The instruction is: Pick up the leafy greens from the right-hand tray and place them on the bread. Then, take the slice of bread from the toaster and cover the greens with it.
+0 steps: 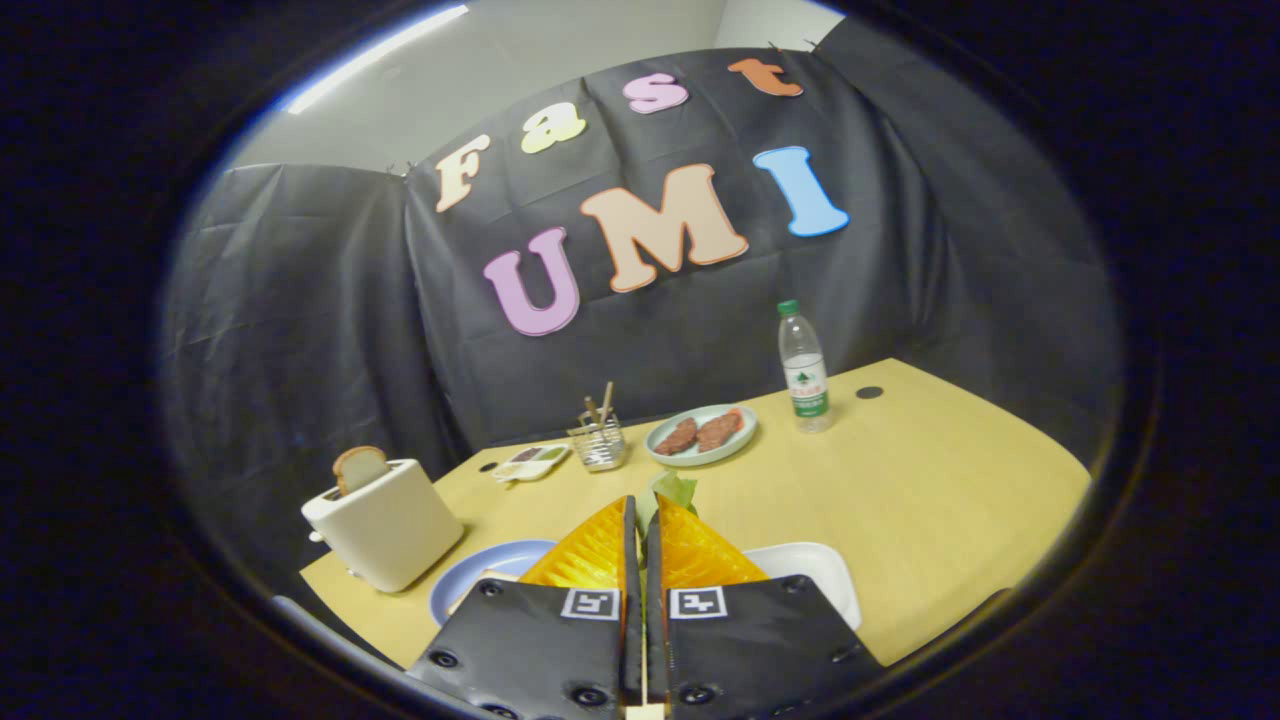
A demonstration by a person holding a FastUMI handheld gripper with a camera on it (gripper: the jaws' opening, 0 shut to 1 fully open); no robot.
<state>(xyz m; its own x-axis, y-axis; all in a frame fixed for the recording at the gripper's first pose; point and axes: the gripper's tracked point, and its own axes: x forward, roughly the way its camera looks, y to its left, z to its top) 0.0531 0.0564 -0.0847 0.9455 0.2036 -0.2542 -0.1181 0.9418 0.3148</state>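
Gripper (641, 505): jaws drawn almost together, only a thin slit between them; both press on the leafy greens (674, 490), which stick out just past the tips.
Leafy greens: mostly hidden by the jaws; only a pale green edge shows.
White tray (815, 578): right of the jaws, low; partly covered by them, contents cannot be made out.
Blue plate (478, 580): left of the jaws; a tan edge on it may be bread, too covered to tell.
Toaster (385, 522): further left, white, upright; slice of bread (358, 468) stands in its slot, top half showing.
Beyond the jaws: meat plate (702, 435), glass cup with sticks (600, 438), small palette dish (532, 461), water bottle (804, 368).
Table (930, 490): light wood, bare on the right.
Room: black cloth wall behind the table.
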